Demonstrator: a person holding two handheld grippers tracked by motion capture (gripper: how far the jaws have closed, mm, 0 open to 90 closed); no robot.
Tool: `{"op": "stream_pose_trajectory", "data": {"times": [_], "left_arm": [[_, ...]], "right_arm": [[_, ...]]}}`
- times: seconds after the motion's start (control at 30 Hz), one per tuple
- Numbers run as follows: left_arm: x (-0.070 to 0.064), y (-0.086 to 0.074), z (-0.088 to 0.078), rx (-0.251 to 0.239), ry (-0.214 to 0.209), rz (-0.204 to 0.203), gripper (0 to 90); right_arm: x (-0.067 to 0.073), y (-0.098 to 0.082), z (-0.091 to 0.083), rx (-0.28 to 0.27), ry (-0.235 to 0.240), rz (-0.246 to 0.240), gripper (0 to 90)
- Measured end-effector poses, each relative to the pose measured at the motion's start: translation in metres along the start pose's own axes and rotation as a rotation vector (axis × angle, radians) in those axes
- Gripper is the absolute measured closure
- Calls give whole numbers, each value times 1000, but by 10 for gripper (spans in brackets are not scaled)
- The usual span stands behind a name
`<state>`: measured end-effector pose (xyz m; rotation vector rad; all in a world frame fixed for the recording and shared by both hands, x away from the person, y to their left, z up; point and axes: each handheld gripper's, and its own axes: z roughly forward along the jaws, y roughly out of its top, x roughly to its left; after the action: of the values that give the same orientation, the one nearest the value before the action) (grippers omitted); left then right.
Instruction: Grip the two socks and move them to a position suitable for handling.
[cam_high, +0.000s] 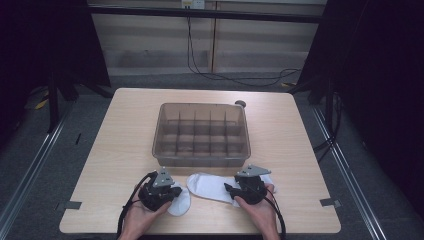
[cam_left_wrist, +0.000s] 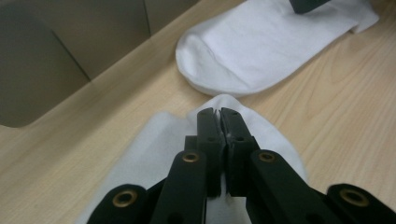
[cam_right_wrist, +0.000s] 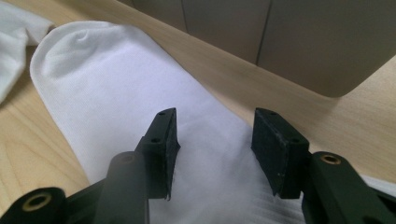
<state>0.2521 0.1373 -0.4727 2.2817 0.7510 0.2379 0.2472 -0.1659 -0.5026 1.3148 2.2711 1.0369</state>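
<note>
The wooden table (cam_high: 295, 150) takes the middle of the high view. In its centre stands a clear plastic box (cam_high: 201, 134) with inner dividers that make many small compartments.

Below the box, near the lower edge of the table, lie 2 white socks. The longer sock (cam_high: 212, 186) lies flat, from the lower centre toward the lower right. In the right gripper view it runs from the upper left down to the bottom centre, with its rounded toe (cam_right_wrist: 70, 42) at the upper left, smooth cloth, and fine ribs near the bottom. The right gripper (cam_right_wrist: 215, 149) stands over this sock with its jaws apart at a middle width, and the cloth lies between them; I cannot tell if the pads touch it.

The smaller sock (cam_left_wrist: 154, 144) is at the lower left, just beside the toe of the longer one. It looks soft and a little wrinkled. The left gripper (cam_left_wrist: 218, 114) has its jaws closed narrow on the edge of this sock.
</note>
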Motion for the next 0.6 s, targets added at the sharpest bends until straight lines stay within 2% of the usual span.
{"op": "stream_pose_trajectory", "data": {"times": [0.27, 0.53, 0.57, 0.6], "left_arm": [[-1, 12, -17, -74, -3, -7, 877], [-5, 25, -29, -112, -7, 12, 876], [-5, 26, -30, -127, -13, -3, 876], [-4, 27, -32, -124, -12, 0, 877]], "right_arm": [[1, 0, 0, -8, 5, -14, 480], [8, 4, -4, -31, 27, -31, 470], [10, 5, -5, -31, 28, -34, 469], [11, 6, -5, -35, 33, -42, 468]]}}
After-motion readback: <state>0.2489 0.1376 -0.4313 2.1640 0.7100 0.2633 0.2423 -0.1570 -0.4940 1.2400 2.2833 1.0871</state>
